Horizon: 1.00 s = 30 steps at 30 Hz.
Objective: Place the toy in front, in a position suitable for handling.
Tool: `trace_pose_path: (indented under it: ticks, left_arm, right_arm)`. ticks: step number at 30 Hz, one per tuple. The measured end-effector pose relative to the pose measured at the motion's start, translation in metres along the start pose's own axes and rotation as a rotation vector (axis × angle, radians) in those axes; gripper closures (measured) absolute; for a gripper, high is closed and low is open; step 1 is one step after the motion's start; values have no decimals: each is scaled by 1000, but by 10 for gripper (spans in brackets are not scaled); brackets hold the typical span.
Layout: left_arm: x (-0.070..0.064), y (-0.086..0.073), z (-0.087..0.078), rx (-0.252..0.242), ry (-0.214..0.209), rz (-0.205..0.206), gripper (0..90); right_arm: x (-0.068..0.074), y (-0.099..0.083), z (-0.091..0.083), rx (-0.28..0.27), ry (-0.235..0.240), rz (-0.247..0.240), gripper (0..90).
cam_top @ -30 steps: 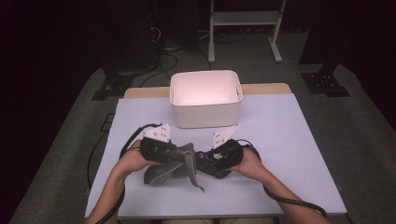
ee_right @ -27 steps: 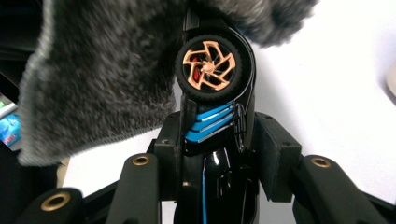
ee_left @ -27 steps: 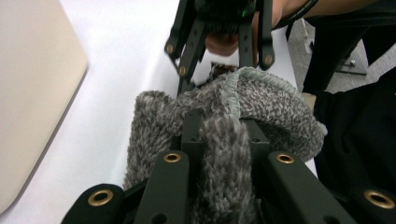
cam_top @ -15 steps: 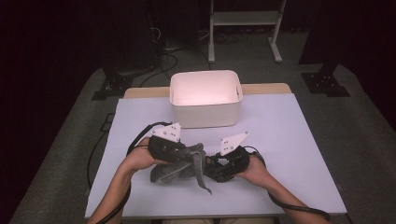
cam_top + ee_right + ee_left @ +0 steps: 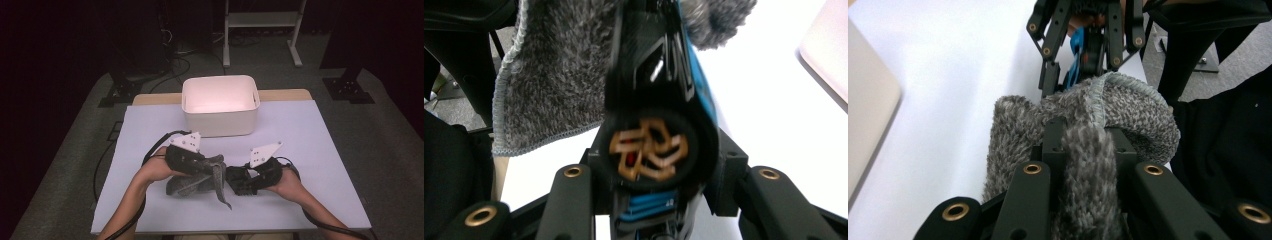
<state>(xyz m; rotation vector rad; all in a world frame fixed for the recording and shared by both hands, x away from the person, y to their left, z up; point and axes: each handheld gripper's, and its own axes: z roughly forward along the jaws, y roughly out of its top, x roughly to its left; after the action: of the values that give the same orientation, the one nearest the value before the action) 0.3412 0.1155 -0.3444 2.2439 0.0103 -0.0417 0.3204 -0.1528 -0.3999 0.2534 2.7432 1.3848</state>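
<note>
A grey fuzzy cloth lies bunched on the white table near the front, one corner trailing toward the edge. My left gripper is shut on the cloth, which is pinched between the jaws and bulges over them. My right gripper faces it from the right and is shut on a black tool with blue stripes, whose round end shows a copper-coloured coil. The cloth drapes over the tool's far end. In the left gripper view the right gripper is straight ahead, touching the cloth.
A white rectangular bin stands at the back middle of the table, beyond both hands. Cables trail from the grippers off the front and left edges. A metal stand and dark floor lie behind the table.
Both grippers have tilted so their grey plates face up more, and the right hand has shifted slightly right and nearer. The cloth's loose corner now hangs closer to the front edge.
</note>
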Motion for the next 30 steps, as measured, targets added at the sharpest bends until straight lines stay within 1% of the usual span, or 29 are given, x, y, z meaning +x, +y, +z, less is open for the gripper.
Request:
trace_pose_path:
  ticks: [1,2,3,7,9,10,13,15,17,19,20,23,25,26,27,29,30]
  left_arm:
    - [0,0,2,2,-4,-2,765]
    - [1,1,8,3,-16,-5,765]
    - [1,2,10,4,-21,-1,765]
    - [2,6,16,-7,-33,2,765]
    - [3,6,16,-20,-43,-2,765]
    - [3,7,15,-15,-41,1,765]
    - [3,8,12,-20,-39,6,766]
    - [2,9,8,-32,-38,8,766]
    - [1,10,5,-30,-34,10,765]
    - [0,10,2,-20,-29,12,765]
    - [0,10,0,-23,-23,12,765]
    - [-1,13,-7,-54,-23,18,765]
    - [-3,18,-9,-69,-27,35,765]
    - [-4,21,-8,-68,-28,37,765]
    - [-4,23,-6,-52,-24,43,765]
    - [-3,24,-6,-41,-18,38,765]
    - [-3,24,-5,-36,-10,35,765]
  right_arm:
    - [1,-3,-3,-9,-3,8,557]
    - [1,-4,-4,-16,-4,13,557]
    - [2,-5,-4,-20,-5,11,557]
    - [1,-6,-5,-34,-9,17,559]
    - [0,-8,-6,-53,-3,35,561]
    - [0,-9,-5,-65,1,44,561]
    - [0,-8,-4,-73,-1,47,563]
    - [0,-7,-2,-92,14,58,563]
    - [0,-6,2,-111,34,66,563]
    - [1,-3,6,-107,34,61,563]
    - [1,-2,8,-109,35,56,563]
    - [2,1,12,-97,36,47,563]
    - [3,4,14,-85,38,40,563]
    - [3,6,16,-78,38,32,562]
    - [3,8,18,-68,40,23,562]
    - [4,10,19,-53,37,11,561]
    - [3,10,19,-53,35,13,560]
